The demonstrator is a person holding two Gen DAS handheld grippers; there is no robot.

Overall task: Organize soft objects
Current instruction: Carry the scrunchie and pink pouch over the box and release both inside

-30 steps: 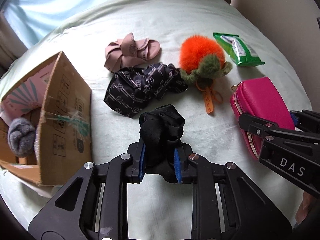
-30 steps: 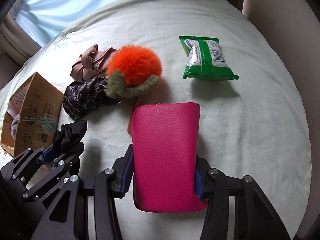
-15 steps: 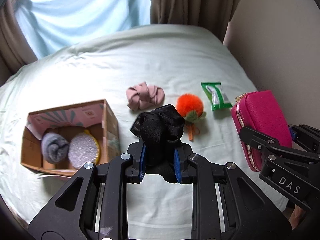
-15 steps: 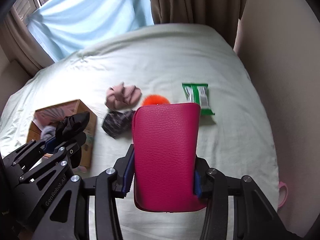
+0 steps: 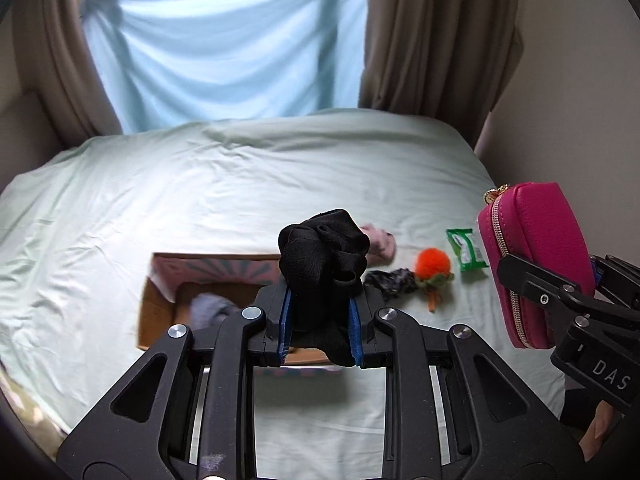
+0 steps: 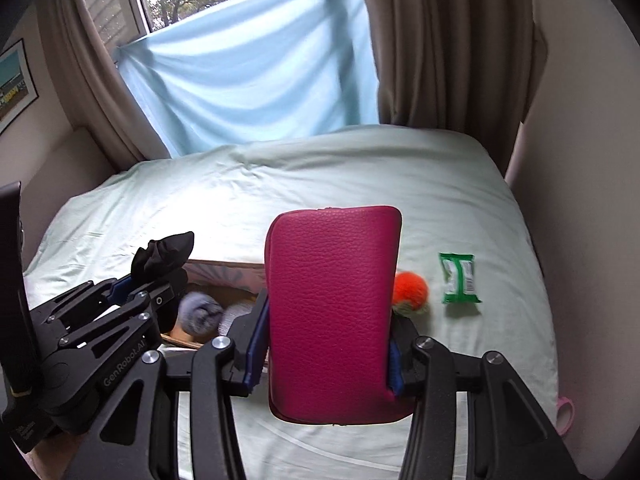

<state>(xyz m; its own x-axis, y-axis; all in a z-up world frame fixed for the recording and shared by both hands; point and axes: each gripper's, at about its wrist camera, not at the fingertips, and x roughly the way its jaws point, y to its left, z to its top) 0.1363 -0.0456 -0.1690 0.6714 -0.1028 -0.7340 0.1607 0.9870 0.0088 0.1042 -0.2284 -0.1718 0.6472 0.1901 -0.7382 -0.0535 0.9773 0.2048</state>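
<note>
My left gripper (image 5: 320, 320) is shut on a crumpled black cloth (image 5: 324, 256) and holds it high above the bed, over the open cardboard box (image 5: 160, 312). The cloth also shows in the right wrist view (image 6: 162, 256). My right gripper (image 6: 326, 344) is shut on a magenta zip pouch (image 6: 332, 300), also held high; the pouch shows in the left wrist view (image 5: 536, 256). In the box lies a grey sock ball (image 6: 200, 312). On the sheet lie a pink cloth (image 5: 382, 242), a dark patterned cloth (image 5: 390, 282) and an orange fluffy toy (image 5: 432, 266).
A green wipes packet (image 6: 458, 278) lies on the pale green bed sheet (image 5: 240, 184) at the right. A wall (image 6: 580, 160) runs along the bed's right side. Brown curtains (image 5: 432, 32) and a blue cloth (image 5: 224, 52) hang behind the bed.
Both grippers have risen well above the bed and pulled back, each still holding its item. The box and the loose items now look small and far below.
</note>
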